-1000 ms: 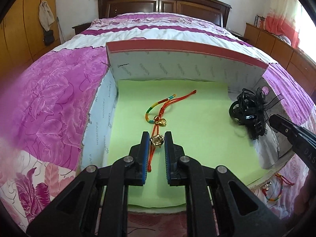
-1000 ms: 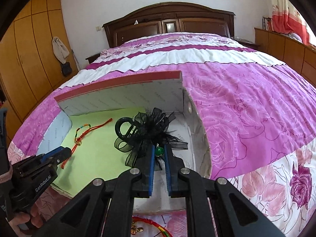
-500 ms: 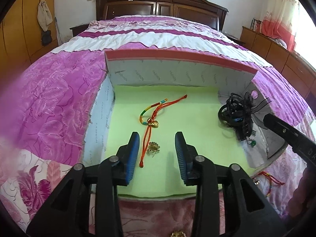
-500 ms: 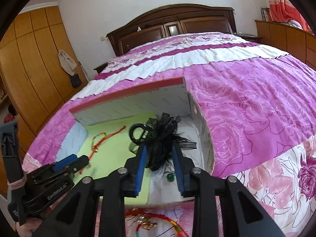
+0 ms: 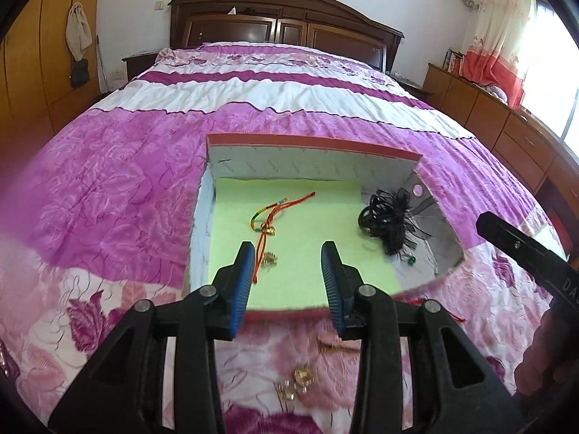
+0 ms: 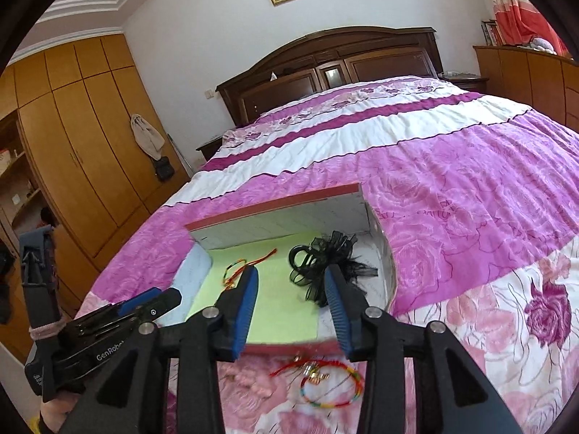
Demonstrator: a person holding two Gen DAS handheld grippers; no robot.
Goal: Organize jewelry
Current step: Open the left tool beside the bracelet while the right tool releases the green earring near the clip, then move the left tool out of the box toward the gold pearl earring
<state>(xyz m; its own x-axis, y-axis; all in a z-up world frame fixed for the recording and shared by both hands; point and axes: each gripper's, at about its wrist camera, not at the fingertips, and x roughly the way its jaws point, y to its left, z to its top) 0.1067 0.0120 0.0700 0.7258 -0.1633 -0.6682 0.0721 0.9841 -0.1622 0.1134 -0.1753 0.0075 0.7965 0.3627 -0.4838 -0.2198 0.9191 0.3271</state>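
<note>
Both grippers hang over the near edge of the bed, just short of the box [image 5: 311, 144]: the left gripper [image 5: 286, 275] and right gripper [image 6: 291, 303] have just been opening, fingers spread with nothing between them. The red cord bracelet [image 5: 267, 224] lies on the box's green liner, the black hair bow [image 5: 389, 217] toward its right wall. A second bracelet [image 6: 325, 379] and gold trinkets [image 5: 295, 385] wait outside on the bedspread, so I reckon each gripper should dip low, fingers straddling the cord before pinching.
</note>
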